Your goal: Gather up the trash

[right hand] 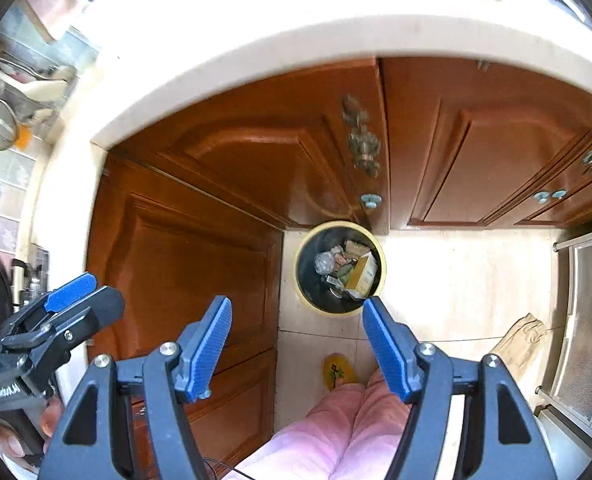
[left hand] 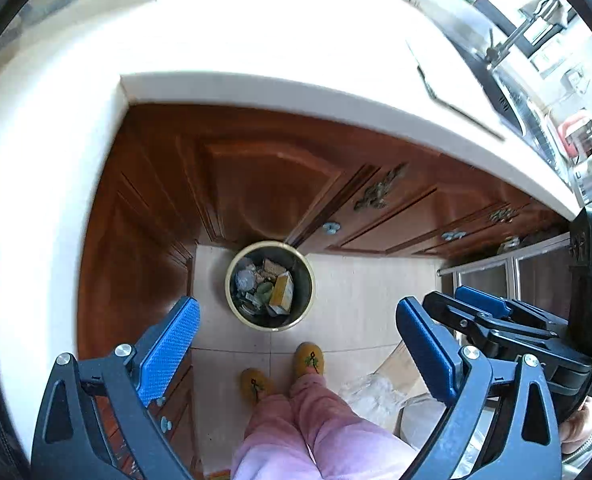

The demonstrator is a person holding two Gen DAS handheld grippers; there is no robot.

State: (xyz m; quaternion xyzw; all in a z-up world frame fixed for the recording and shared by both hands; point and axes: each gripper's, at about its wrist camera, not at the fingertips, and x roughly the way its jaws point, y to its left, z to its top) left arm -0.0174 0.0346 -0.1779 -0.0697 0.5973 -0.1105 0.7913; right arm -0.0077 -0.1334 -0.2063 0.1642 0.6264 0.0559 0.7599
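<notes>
Standing on the pale tiled floor [left hand: 356, 280] in the corner where the reddish-brown wooden cabinet doors [left hand: 264, 184] meet, a round dark bin with a yellowish rim [left hand: 232, 280] holds the collected trash [left hand: 268, 288]: a yellow-and-white carton, crumpled clear plastic, a brown biscuit-like piece and greenish scraps. In the left wrist view the bin sits far below and between the two blue ribbed fingers [left hand: 168, 352] of the left gripper [left hand: 296, 344], closer to the left-hand finger, touching neither. The jaws stand spread very wide with nothing between them.

In the right wrist view the same bin [right hand: 381, 276] lies beyond the fingertips of the right gripper [right hand: 296, 332], its near rim appearing just above the tip of the right-hand finger [right hand: 384, 344], well apart in depth. These jaws are parted to a moderate gap and hold nothing.

Each gripper shows at the edge of the other's view, side by side. Below them are the person's pink trouser legs [left hand: 308, 432] and mustard-yellow slippers [left hand: 310, 360], just in front of the bin. A thick white countertop [left hand: 296, 92] overhangs the cabinets, and a crumpled clear plastic bag [left hand: 372, 396] lies on the floor to the right.
</notes>
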